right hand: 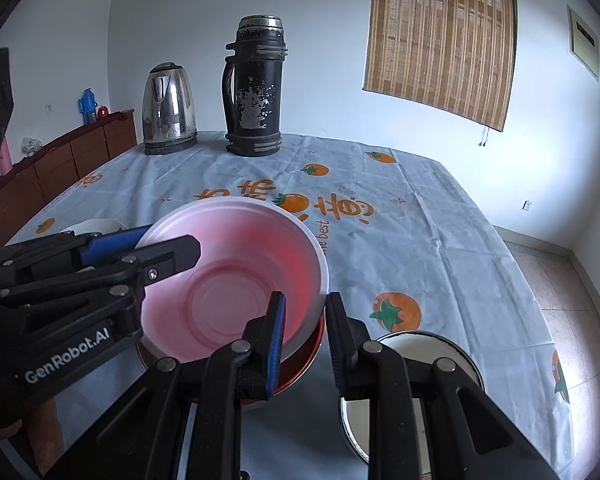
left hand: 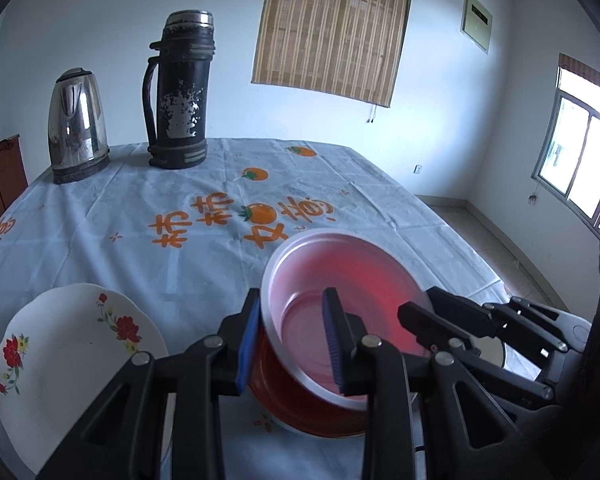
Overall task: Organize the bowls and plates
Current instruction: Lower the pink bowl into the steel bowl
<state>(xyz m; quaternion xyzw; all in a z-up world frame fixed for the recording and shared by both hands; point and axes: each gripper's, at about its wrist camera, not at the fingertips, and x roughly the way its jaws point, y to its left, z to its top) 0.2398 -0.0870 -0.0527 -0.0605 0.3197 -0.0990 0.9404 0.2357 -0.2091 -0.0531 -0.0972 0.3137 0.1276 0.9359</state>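
Observation:
A pale pink bowl [left hand: 340, 288] [right hand: 236, 276] sits tilted inside a red bowl [left hand: 300, 412] [right hand: 304, 364] on the tablecloth. My left gripper [left hand: 291, 320] [right hand: 160, 246] is shut on the pink bowl's left rim, one blue pad outside the wall and one inside. On the opposite side my right gripper [right hand: 305, 312] [left hand: 424, 308] is shut on the right rim. A white plate with red flowers [left hand: 60, 352] lies to the left of the left gripper. A white enamel bowl with a metal rim [right hand: 420, 348] [left hand: 488, 352] lies under the right gripper, partly hidden.
A steel kettle [left hand: 78, 124] [right hand: 168, 108] and a tall black thermos [left hand: 180, 92] [right hand: 256, 84] stand at the table's far side. A wooden cabinet [right hand: 60, 160] runs along the left wall. The table's right edge [right hand: 512, 264] drops to a tiled floor.

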